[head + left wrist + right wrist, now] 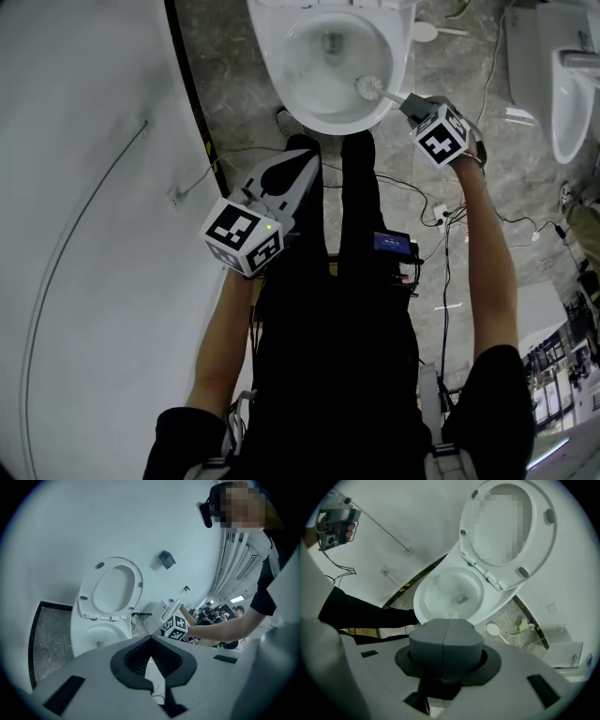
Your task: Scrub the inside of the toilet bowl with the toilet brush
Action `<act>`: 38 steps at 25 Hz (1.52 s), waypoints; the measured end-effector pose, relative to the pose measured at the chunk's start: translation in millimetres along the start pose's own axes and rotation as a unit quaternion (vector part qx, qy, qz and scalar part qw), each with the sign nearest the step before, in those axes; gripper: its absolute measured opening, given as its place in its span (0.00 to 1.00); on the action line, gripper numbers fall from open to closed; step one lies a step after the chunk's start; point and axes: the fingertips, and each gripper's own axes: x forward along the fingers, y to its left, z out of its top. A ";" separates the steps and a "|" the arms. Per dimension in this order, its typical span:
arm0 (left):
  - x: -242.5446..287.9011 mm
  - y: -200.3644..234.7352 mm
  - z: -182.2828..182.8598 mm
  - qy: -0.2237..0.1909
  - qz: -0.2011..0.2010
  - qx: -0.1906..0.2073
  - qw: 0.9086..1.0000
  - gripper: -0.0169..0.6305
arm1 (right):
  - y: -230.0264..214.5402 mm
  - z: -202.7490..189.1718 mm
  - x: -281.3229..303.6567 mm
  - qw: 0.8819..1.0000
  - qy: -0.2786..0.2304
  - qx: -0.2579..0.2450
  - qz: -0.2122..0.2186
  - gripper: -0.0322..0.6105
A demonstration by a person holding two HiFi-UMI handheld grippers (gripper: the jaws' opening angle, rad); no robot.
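White-bristled toilet brush [368, 87] rests in toilet bowl [302, 70], right gripper [410, 103] clamped on it, left gripper [302, 167] closed, empty.

A grey marbled stone floor [234, 75], crossed by thin black cables [445, 300], meets a smooth curved white wall [84, 234] along a black skirting strip [192, 94]. A second white ceramic fixture [574, 84] stands far right. Distant ceiling strip lights [236, 599] glow brightly.

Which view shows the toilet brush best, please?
Head view: the toilet brush reaches into the bowl from the right gripper. That gripper's own jaws mostly hide it; the left gripper view misses it.
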 end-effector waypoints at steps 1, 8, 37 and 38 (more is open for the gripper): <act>-0.2 0.1 0.6 0.000 0.000 0.000 1.000 0.04 | -2.7 0.0 -0.9 1.000 0.000 0.001 -0.005 0.30; -2.0 0.5 3.2 -0.001 0.001 0.001 1.000 0.04 | -24.7 4.7 -7.3 0.999 -0.003 0.011 -0.045 0.30; -10.9 15.9 -3.7 -0.004 0.011 -0.017 1.000 0.04 | -66.1 109.9 -6.9 0.982 -0.067 -0.050 -0.167 0.30; -11.8 16.6 -4.5 -0.003 0.012 -0.018 1.000 0.04 | -65.7 115.6 -6.8 0.982 -0.072 -0.052 -0.169 0.30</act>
